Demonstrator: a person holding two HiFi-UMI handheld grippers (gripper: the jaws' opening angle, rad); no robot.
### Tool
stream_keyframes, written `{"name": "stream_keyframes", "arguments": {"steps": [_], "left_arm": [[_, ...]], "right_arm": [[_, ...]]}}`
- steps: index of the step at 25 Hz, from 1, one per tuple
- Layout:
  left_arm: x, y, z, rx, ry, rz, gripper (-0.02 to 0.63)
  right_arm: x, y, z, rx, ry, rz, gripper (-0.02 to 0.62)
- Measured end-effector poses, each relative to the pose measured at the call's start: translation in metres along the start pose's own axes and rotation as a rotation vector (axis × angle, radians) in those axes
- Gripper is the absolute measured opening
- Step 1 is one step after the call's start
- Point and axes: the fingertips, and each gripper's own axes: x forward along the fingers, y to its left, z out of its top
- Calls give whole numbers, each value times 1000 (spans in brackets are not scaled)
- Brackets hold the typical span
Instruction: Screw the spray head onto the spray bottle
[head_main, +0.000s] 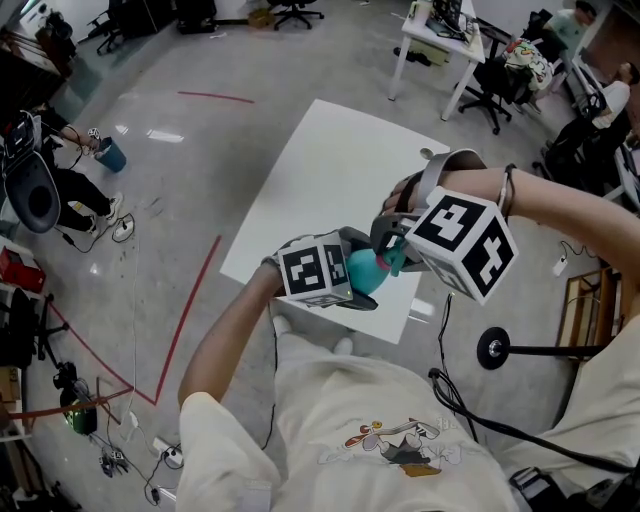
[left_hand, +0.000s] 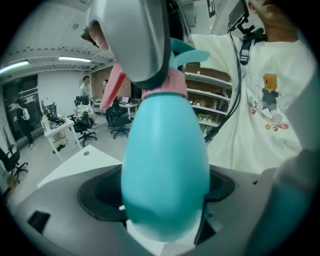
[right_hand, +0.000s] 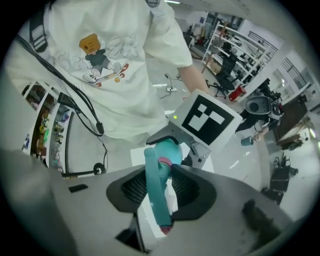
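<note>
Above the near edge of the white table, the left tongs are clamped on the body of the teal spray bottle, holding it clear of the table. The right tongs point down over it. Their jaws flank the teal spray head with its pink collar and seem to pinch it, though contact is hard to confirm.

A white table stands on the grey floor, which is marked with red tape lines. A blue bucket sits at left, with office chairs beyond.
</note>
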Motion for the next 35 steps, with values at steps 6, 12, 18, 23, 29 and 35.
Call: {"name": "stream_keyframes", "arguments": {"steps": [6, 12, 18, 23, 29, 35], "left_arm": [[-5, 37, -9, -55, 44, 250, 446], [-16, 68, -16, -109, 76, 479, 449], [-35, 92, -21, -157, 106, 716, 449], [-53, 109, -27, -218, 111, 912, 449], [-70, 114, -31, -257, 125, 1102, 449], [-67, 113, -35, -270, 125, 1119, 449]], "right_arm": [[6, -14, -18, 192, 11, -53, 127], [8, -29, -31, 413, -12, -68, 127], [5, -43, -39, 612, -46, -75, 127], [3, -59, -47, 819, -94, -78, 127], [0, -66, -45, 932, -141, -84, 127], [3, -67, -45, 990, -159, -68, 127]]}}
